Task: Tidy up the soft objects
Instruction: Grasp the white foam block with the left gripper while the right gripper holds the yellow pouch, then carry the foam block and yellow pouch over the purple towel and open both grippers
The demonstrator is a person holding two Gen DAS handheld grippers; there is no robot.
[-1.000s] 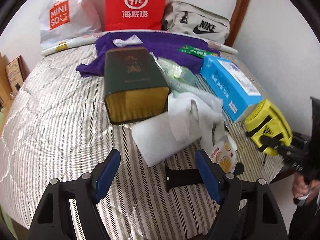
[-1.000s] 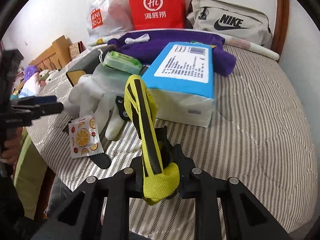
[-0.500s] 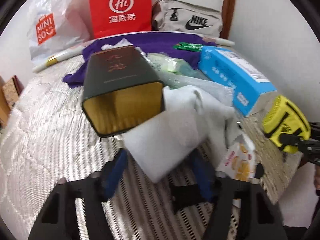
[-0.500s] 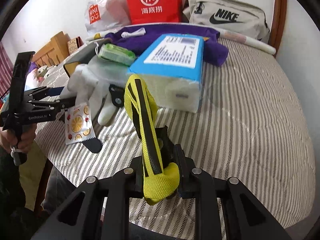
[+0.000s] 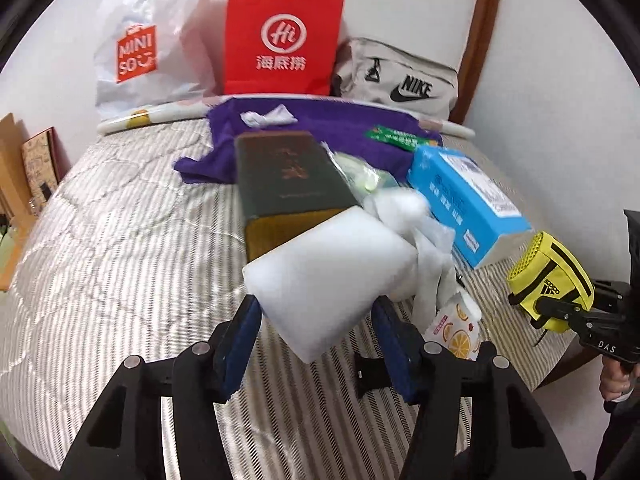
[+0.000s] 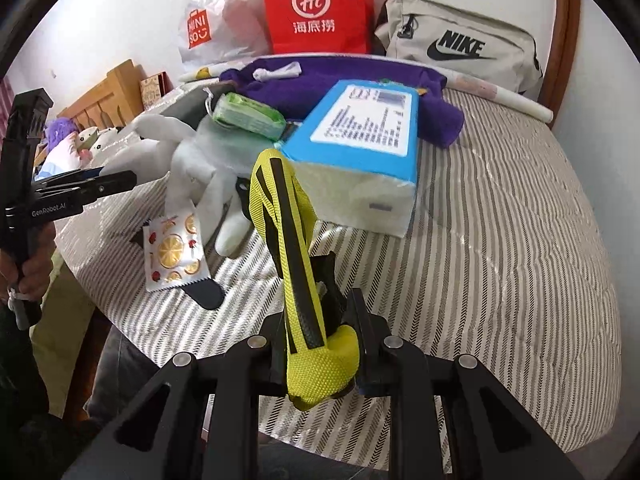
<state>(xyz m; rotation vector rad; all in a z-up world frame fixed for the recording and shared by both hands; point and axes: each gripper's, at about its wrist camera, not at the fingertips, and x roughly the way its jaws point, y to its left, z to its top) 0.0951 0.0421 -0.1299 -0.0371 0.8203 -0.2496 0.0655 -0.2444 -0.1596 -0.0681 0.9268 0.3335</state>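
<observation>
Left gripper (image 5: 316,332) holds the white foam block (image 5: 332,280) between its blue pads, clear of the bed (image 5: 120,260); the block's long axis runs forward toward the green box (image 5: 288,176). Right gripper (image 6: 320,344) clamps the yellow pouch (image 6: 296,256).

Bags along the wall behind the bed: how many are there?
3. A white Miniso plastic bag stands leftmost, a red paper bag with a Hi logo in the middle, and a beige Nike bag rightmost. More could be hidden behind them.
</observation>
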